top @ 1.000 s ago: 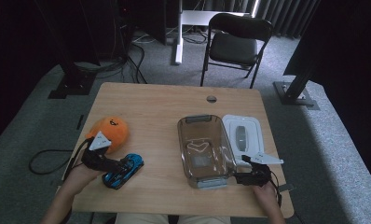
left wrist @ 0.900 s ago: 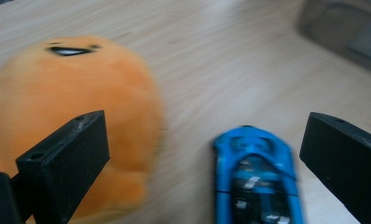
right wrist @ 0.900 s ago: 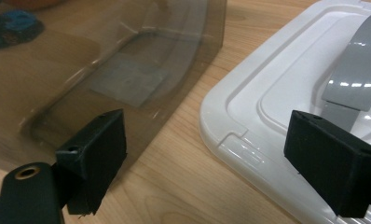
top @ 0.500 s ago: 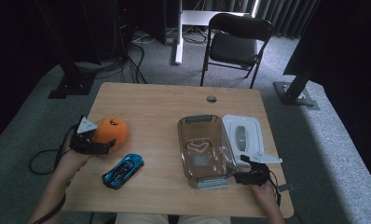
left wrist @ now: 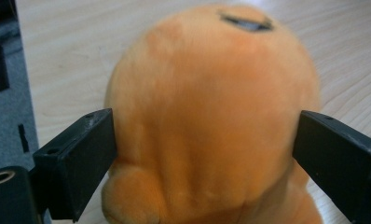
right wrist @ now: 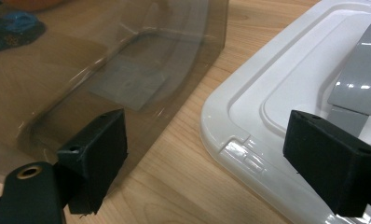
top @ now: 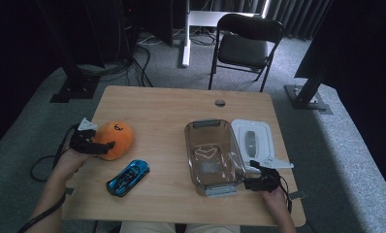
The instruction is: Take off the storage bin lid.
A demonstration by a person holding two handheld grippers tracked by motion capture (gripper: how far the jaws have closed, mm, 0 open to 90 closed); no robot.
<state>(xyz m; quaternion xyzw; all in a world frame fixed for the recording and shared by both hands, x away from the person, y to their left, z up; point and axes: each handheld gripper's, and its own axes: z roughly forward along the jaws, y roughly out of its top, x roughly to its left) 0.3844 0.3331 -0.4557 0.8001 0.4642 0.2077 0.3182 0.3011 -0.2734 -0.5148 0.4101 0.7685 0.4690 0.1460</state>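
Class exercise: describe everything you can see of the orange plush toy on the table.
The orange plush toy is a rounded, fuzzy soft figure with a small dark mark on top. It sits near the table's left edge, behind the blue toy car. The left gripper straddles it, its jaws having just been closing, one at each flank, at or very near the fur.

On our wooden desk (top: 171, 109) an orange plush toy (top: 114, 139) sits between the left tool's (top: 102, 147) jaws, a blue toy car (top: 128, 177) nearby. By the right tool (top: 255, 183) lie a clear tub (top: 211, 154) and its white lid (top: 252, 143).
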